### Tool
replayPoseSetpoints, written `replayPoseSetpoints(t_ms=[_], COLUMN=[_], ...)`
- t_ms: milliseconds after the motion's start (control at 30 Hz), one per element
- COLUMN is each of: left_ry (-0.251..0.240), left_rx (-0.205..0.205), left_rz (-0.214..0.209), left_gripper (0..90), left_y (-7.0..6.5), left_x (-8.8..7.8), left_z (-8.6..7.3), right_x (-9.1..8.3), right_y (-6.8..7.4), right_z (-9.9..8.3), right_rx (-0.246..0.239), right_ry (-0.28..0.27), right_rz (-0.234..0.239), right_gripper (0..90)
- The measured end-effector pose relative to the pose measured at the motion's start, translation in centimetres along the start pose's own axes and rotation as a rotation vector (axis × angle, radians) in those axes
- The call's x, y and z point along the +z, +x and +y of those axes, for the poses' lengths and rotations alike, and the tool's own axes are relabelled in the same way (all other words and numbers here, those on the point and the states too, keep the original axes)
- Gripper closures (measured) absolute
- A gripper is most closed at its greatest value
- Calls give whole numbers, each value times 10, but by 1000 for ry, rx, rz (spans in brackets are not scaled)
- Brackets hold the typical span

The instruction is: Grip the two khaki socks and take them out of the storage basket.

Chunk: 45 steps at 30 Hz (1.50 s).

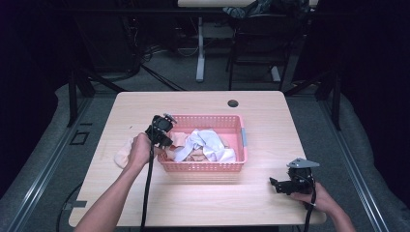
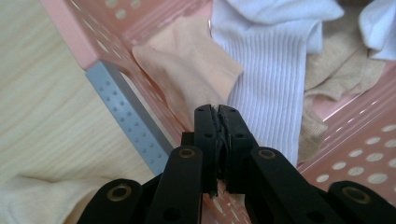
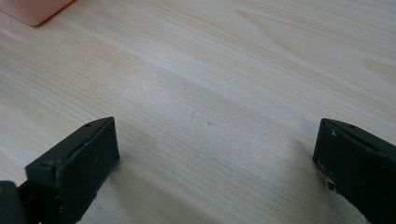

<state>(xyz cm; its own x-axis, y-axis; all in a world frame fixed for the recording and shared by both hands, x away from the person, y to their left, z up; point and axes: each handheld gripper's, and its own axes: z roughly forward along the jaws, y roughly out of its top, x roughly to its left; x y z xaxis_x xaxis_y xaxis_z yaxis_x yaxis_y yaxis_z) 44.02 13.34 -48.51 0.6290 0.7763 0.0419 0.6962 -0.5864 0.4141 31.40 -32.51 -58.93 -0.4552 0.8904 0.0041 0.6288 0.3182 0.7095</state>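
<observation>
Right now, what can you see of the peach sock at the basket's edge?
The peach sock is thin, smooth cloth, plain and unpatterned. It drapes over the pink basket's perforated wall, with part spilling onto the table outside in the high view. The left gripper is shut on its lower edge, jaws pinched together on the cloth. Its right side lies against a white ribbed sock.
</observation>
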Motion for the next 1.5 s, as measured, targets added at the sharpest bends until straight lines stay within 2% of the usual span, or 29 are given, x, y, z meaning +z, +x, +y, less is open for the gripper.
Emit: replayPoseSetpoints(t_ms=[167, 333, 467, 633, 933, 1500], left_ry=[-54, -82, -92, -113, -142, -202], left_rx=[15, 20, 26, 23, 21, 29], left_rz=[4, -7, -22, -17, -47, -33], left_gripper=[866, 867, 867, 867, 868, 868], left_y=[-2, -2, 0, 1, 7, 12], left_x=[-15, -26, -32, -42, -60, -100], left_z=[6, 11, 15, 18, 26, 40], right_x=[0, 0, 0, 0, 0, 0], right_y=[0, 0, 0, 0, 0, 0], right_z=[0, 0, 0, 0, 0, 0], right_rx=[-1, 0, 2, 2, 2, -7], right_ry=[1, 0, -2, -2, -2, 5], right_rz=[3, 0, 6, 1, -1, 2], right_gripper=[0, 0, 0, 0, 0, 0])
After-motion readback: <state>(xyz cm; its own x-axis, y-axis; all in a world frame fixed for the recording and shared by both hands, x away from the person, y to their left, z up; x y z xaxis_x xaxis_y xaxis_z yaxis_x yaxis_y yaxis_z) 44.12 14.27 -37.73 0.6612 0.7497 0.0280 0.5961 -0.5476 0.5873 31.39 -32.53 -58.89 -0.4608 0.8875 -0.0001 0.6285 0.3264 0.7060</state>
